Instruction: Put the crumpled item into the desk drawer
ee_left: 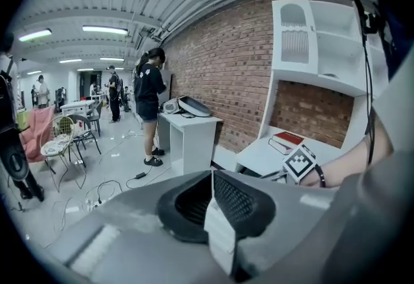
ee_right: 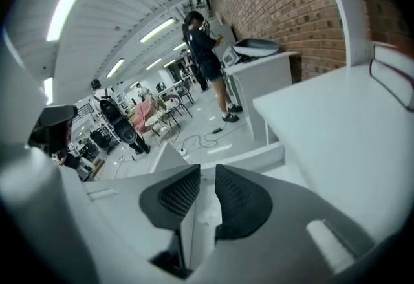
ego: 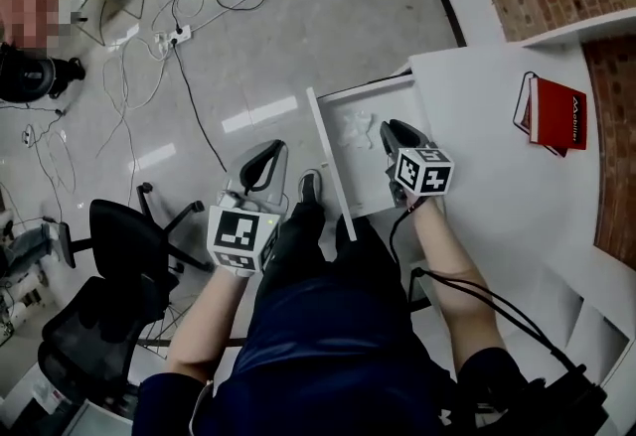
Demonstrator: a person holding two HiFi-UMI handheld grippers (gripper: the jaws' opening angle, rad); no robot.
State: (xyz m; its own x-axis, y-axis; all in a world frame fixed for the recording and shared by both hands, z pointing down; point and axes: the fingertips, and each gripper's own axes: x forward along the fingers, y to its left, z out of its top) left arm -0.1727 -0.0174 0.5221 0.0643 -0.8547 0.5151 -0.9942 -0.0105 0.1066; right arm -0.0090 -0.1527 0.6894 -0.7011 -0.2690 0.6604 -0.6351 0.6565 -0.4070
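crumpled paper (ego: 356, 131): lying inside the open drawer (ego: 331, 166) of the desk (ego: 497, 156)
right gripper (ee_right: 207, 169): jaws slightly apart, empty, above the drawer
left gripper (ee_left: 212, 176): jaws together, empty, over the floor (ego: 248, 47)

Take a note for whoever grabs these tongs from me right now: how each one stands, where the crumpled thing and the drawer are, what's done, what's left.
Left tongs: shut, empty, held off to the left of the drawer.
Right tongs: jaws slightly apart, nothing gripped, above the open drawer.
Crumpled item: lying inside the drawer, free of both tongs.
Done: the item is in the drawer.
Left: likely only pushing the drawer shut, if that is wanted.
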